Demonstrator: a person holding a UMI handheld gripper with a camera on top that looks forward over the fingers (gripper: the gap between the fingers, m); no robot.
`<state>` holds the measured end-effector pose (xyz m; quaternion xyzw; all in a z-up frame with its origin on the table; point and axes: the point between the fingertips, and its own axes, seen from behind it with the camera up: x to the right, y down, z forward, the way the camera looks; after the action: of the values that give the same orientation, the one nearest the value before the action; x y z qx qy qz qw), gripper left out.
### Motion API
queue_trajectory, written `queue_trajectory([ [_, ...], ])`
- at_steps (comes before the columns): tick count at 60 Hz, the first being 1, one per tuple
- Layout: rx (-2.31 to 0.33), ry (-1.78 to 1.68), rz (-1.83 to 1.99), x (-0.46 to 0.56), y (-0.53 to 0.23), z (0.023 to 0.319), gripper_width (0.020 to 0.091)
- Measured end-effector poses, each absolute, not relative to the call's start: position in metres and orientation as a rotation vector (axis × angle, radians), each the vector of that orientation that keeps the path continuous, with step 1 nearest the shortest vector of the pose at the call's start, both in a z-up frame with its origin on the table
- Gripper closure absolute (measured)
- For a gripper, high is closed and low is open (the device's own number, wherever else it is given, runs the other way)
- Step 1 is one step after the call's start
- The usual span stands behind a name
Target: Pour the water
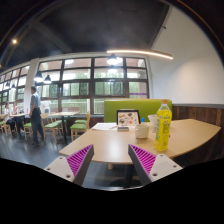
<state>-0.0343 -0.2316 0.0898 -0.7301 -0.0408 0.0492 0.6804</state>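
Observation:
A clear bottle [163, 126] with yellow liquid and a yellow cap stands upright on a light wooden table [110, 145], beyond my right finger. Just left of the bottle sits a small white cup [142, 130]. My gripper [110, 160] is open, its two purple pads [141, 160] spread wide with only the table edge and floor showing between them. Both fingers hover short of the table, well apart from the bottle and cup.
A small framed sign [128, 118] stands on the table behind the cup, papers [105, 126] lie to its left. A green bench [125, 108] runs along the windows. A person [36, 108] stands at tables and chairs far left.

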Motion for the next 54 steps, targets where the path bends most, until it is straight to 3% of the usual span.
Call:
queue_trajectory([
  [14, -1.638, -0.01, 0.056, 0.013, -0.215, 0.08, 0.03],
  [34, -1.57, 0.105, -0.158, 0.169, -0.112, 0.113, 0.0294],
  [47, -1.578, 0.036, -0.135, 0.184, -0.036, 0.117, 0.0282],
  [51, -1.616, 0.025, -0.119, 0.182, -0.021, 0.106, 0.0677],
  [54, -1.591, 0.052, -0.107, 0.182, -0.018, 0.108, 0.068],
])
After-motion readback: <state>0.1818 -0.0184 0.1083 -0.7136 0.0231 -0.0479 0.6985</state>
